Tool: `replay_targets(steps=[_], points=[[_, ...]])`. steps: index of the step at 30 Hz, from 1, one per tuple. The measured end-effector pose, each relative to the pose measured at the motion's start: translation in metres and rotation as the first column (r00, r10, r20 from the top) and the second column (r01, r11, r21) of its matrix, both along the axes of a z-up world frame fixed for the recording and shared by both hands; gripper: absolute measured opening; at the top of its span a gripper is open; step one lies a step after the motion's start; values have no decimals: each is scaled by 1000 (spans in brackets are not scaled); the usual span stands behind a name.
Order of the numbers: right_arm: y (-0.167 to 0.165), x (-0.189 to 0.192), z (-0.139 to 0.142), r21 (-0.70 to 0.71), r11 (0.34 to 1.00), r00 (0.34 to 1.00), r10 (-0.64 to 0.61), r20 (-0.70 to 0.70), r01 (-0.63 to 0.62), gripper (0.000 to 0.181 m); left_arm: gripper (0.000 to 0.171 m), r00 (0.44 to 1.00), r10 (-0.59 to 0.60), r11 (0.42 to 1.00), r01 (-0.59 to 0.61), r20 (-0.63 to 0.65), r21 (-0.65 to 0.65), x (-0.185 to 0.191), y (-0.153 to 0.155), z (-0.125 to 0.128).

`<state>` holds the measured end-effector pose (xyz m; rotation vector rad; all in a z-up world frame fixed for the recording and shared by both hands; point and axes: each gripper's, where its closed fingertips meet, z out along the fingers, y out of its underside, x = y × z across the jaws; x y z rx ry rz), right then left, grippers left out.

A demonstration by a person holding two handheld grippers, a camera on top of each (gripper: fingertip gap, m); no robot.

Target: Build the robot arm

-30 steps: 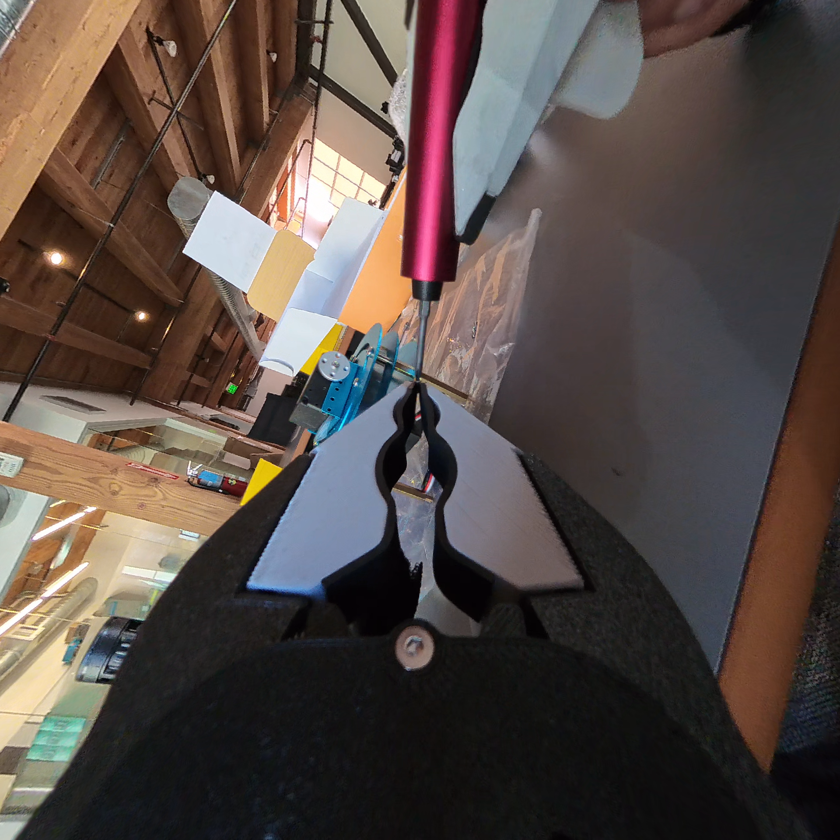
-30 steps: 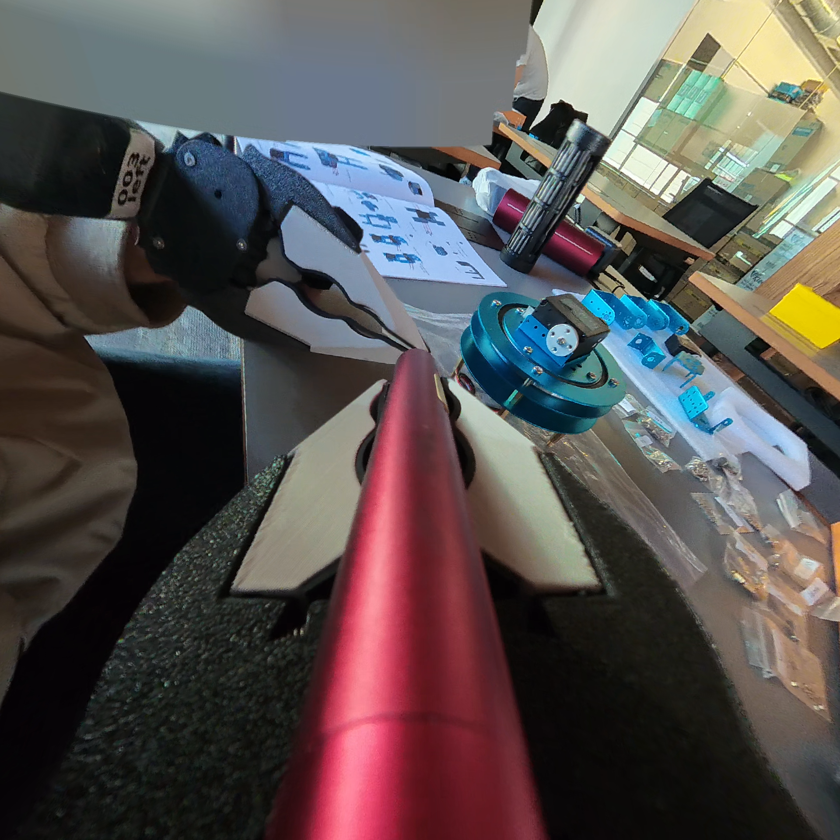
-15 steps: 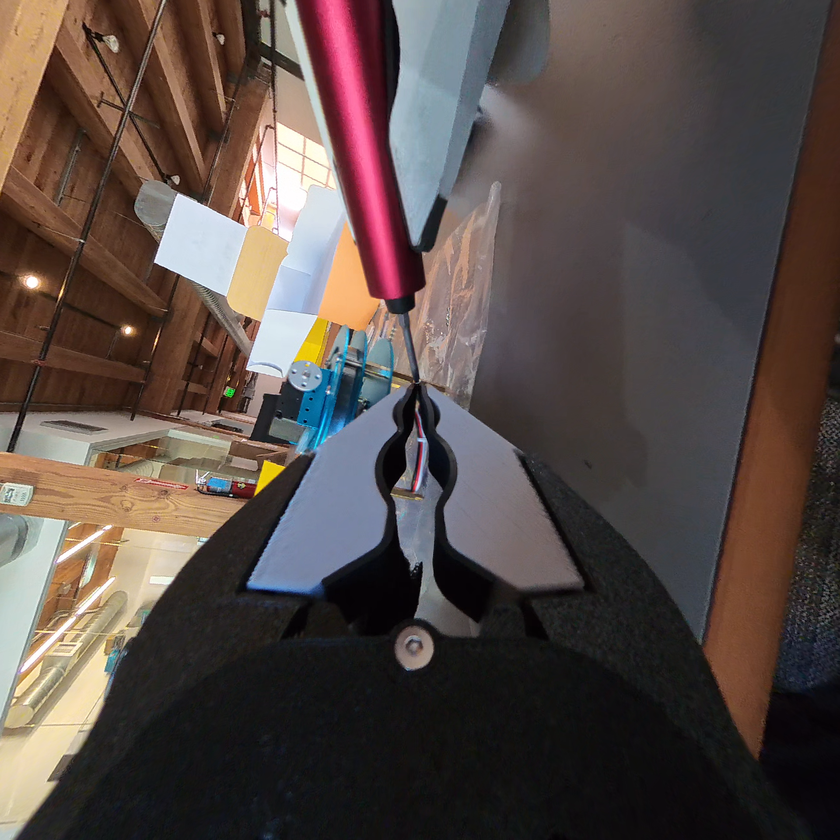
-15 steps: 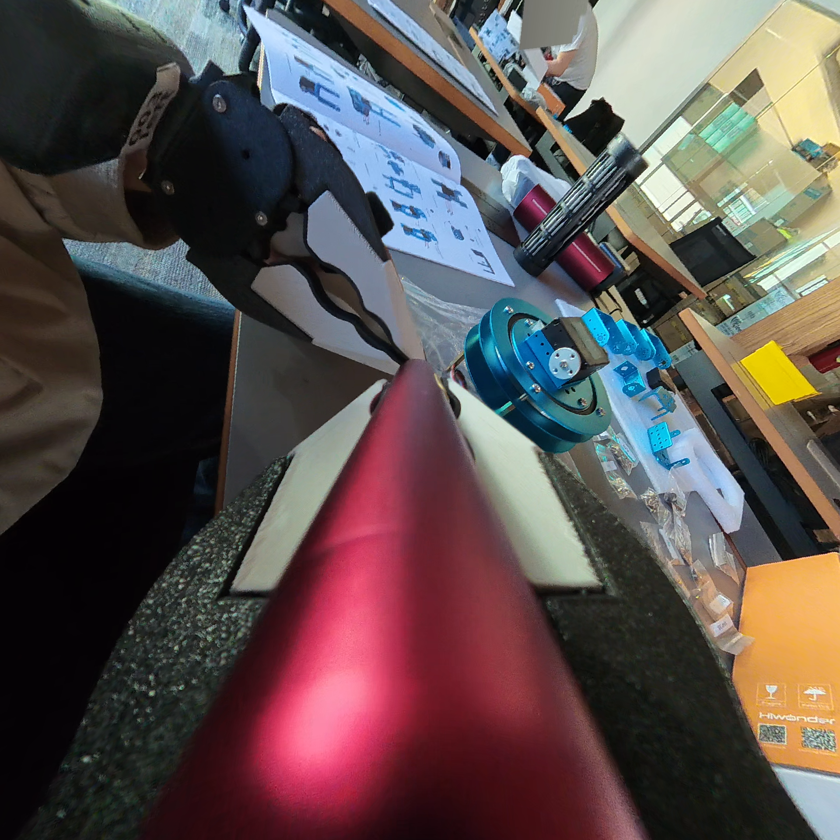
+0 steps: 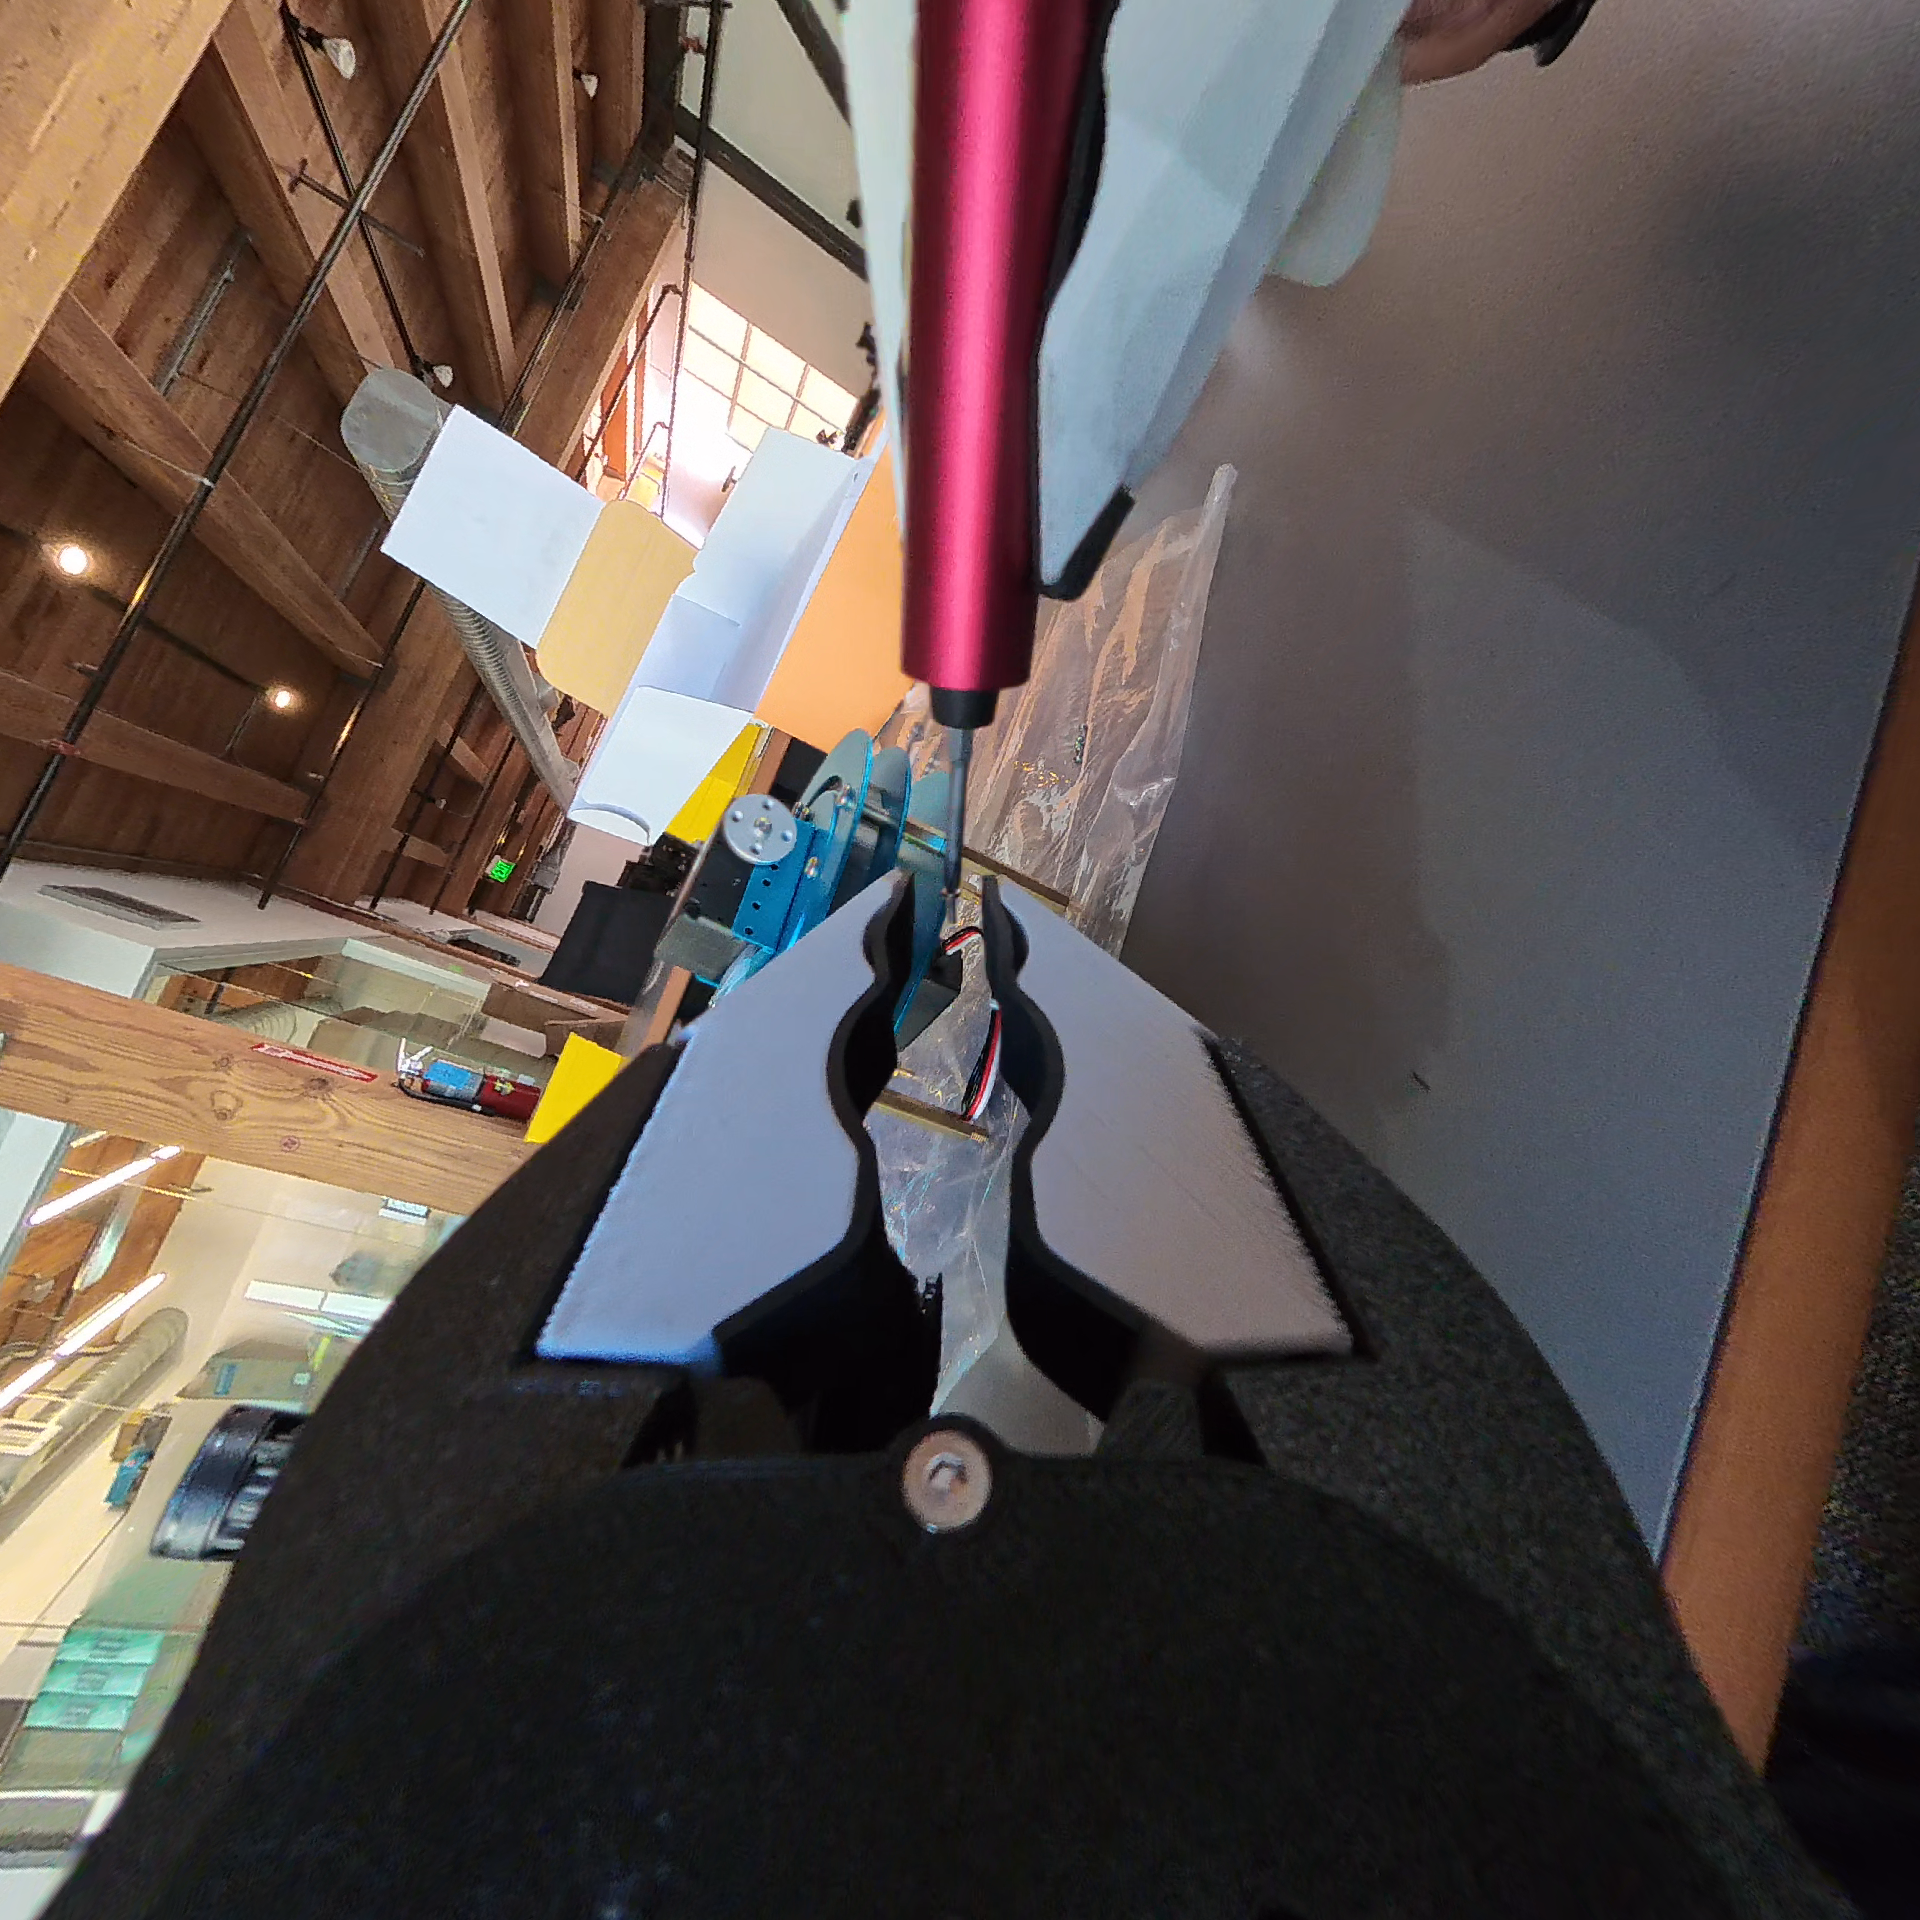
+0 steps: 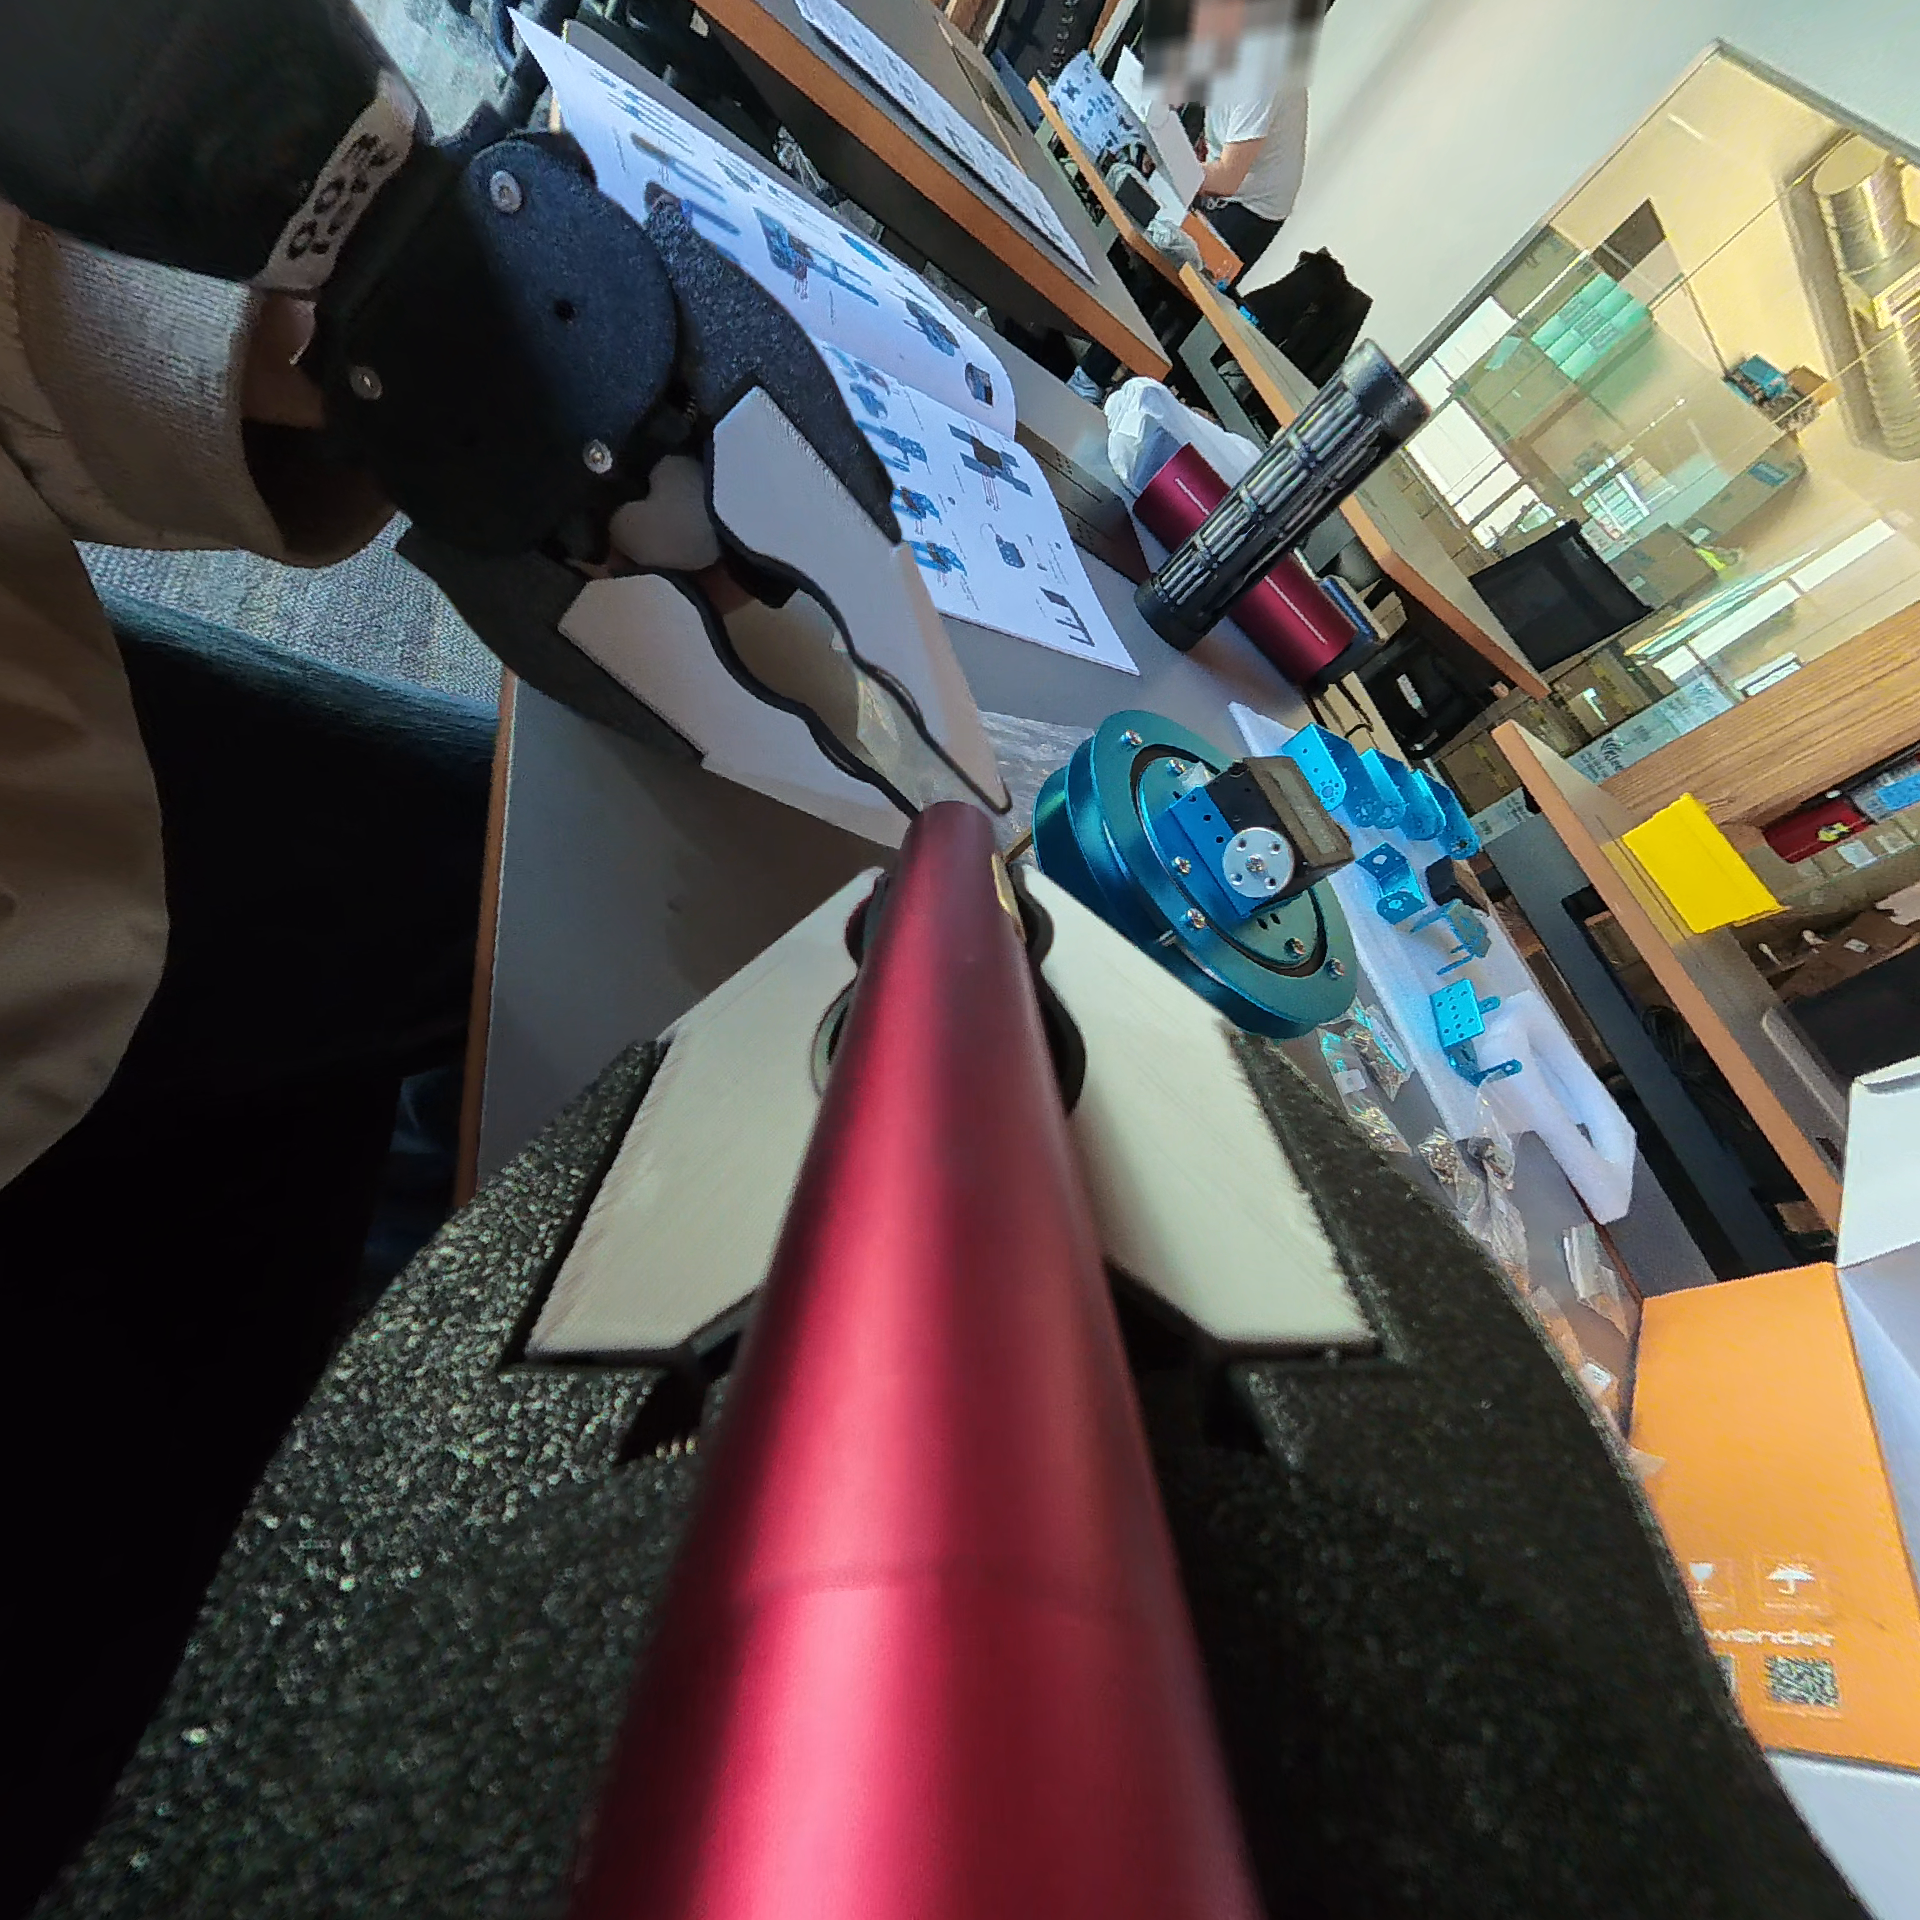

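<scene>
Closest to you, your right gripper (image 6: 951, 883) is clamped around the long red metal screwdriver barrel (image 6: 914, 1455), which runs straight out from between its white fingers (image 6: 1174, 1143) toward 12 o'clock in the right wrist view. In the left wrist view that same barrel comes down from 12 o'clock, and its thin dark bit (image 5: 956, 810) ends right at the tips of your left gripper (image 5: 948, 896). There the two white tips stand a narrow gap apart; whether they pinch anything there cannot be told. Seen through the gap between those fingers are a red, white and black wire bundle (image 5: 982, 1049) and a thin brass rod (image 5: 930, 1117), lying over a clear plastic bag (image 5: 1101, 790) on the grey tabletop (image 5: 1507, 727).

Just beyond the tips, at 1 o'clock in the right wrist view, sits the round blue metal turntable base (image 6: 1195, 914) with a blue bracket and black servo (image 6: 1278, 821) mounted on top. Farther off at 2 o'clock lie small blue metal brackets (image 6: 1455, 997) on white foam (image 6: 1569, 1132). At 12 o'clock an open instruction booklet (image 6: 935, 416) lies flat, with a black ribbed cylinder (image 6: 1278, 499) beside it.
</scene>
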<state>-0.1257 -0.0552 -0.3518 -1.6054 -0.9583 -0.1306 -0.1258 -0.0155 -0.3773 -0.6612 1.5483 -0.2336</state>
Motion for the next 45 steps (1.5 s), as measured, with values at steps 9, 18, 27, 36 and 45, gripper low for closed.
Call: replay_targets(steps=[9,18,27,36,45], points=[[13,12,12,198,972,987,-145,69,129,21,21,995,93,981,-87,27,-172,-19,34,6],[42,20,8,387,897,903,-333,271,215,20,20,979,89,888,7,186,-460,-33,51,38],[55,19,2,428,873,866,-387,317,233,20,20,975,53,861,65,216,-505,-36,49,43],[61,22,3,426,868,861,-404,310,254,20,20,977,56,873,51,205,-485,-35,47,40],[64,21,2,429,868,856,-405,321,250,20,20,976,56,867,57,210,-495,-35,48,41]])
